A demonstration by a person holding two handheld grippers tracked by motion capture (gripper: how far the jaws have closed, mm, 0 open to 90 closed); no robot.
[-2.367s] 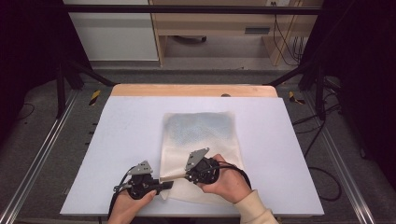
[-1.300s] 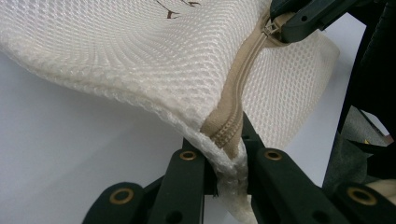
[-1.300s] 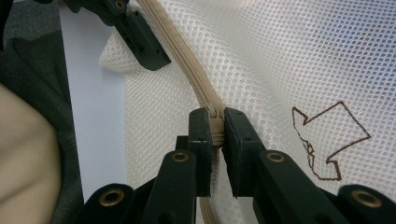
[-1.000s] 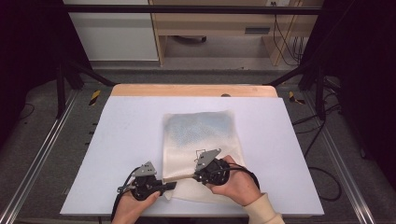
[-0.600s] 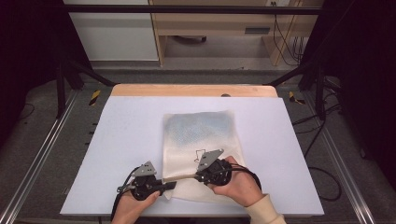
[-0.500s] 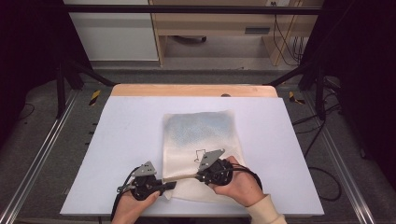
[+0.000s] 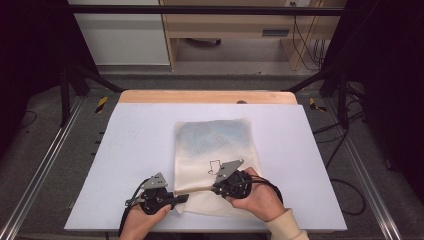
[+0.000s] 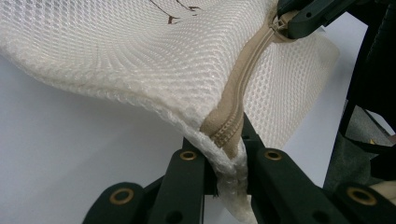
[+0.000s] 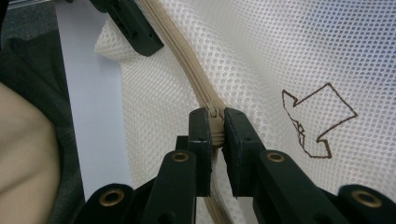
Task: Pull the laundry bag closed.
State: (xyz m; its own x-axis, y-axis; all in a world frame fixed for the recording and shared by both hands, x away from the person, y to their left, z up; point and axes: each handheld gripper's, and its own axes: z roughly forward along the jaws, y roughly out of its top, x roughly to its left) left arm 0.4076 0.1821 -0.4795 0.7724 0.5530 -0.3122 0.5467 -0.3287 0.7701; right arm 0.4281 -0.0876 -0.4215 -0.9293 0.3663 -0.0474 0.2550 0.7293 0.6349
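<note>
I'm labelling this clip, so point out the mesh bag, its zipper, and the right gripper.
mesh bag (image 7: 215,137), high view, on its flat upper panel.
zipper (image 8: 243,84), left gripper view, on the tan zipper tape.
right gripper (image 9: 215,126), right gripper view, between its jaws, clamped at the zipper slider.

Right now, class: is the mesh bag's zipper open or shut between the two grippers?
Shut. In both gripper views the tan zipper runs as one joined strip between the jaws, with no gap in the mesh bag.
</note>
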